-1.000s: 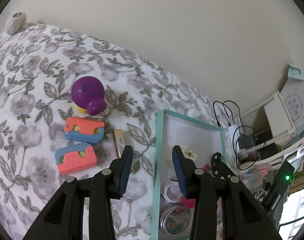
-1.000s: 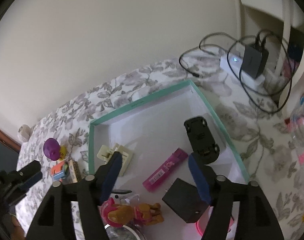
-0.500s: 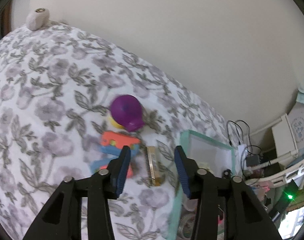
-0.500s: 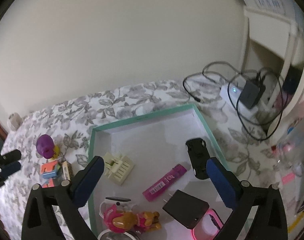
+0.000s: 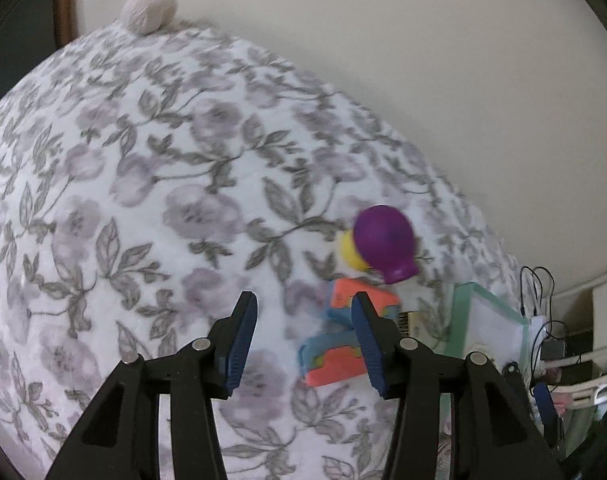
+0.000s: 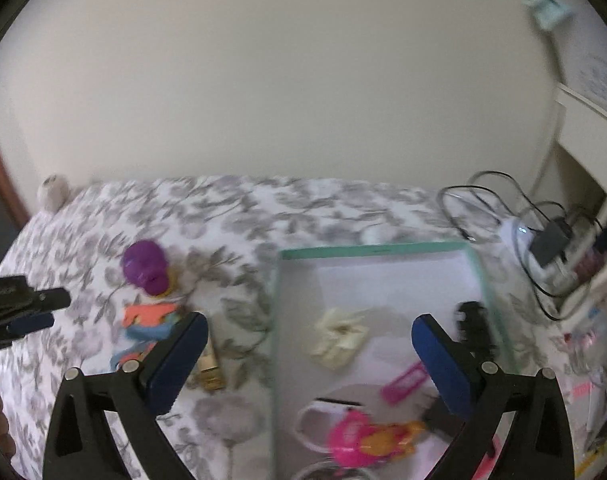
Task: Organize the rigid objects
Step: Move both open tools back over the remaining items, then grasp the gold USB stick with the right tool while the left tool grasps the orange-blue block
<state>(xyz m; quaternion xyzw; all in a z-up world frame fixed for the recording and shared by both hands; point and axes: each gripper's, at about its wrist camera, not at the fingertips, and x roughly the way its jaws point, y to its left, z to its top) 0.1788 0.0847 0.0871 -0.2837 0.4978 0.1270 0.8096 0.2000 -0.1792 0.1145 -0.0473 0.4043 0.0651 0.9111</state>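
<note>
A purple and yellow toy [image 5: 384, 243] [image 6: 146, 267] lies on the floral cloth, with two orange-and-blue blocks [image 5: 340, 339] [image 6: 145, 326] just in front of it and a small tan barcoded piece [image 6: 210, 368] beside them. My left gripper [image 5: 303, 348] is open and empty, left of the blocks. My right gripper [image 6: 309, 364] is wide open and empty above the left rim of the green-edged tray [image 6: 377, 249], which holds a cream clip [image 6: 339, 336], a black toy car [image 6: 476, 330], a pink stick [image 6: 405, 380] and a pink-orange figure [image 6: 367, 440].
A pale ball [image 5: 149, 11] sits at the cloth's far corner by the wall. A power strip with charger and cables [image 6: 543, 240] lies right of the tray, next to white shelving [image 6: 587, 120].
The left gripper swung left and back, so the blocks now sit at its right finger and the tray at the edge. The right gripper opened wider and shifted left toward the tray's left rim.
</note>
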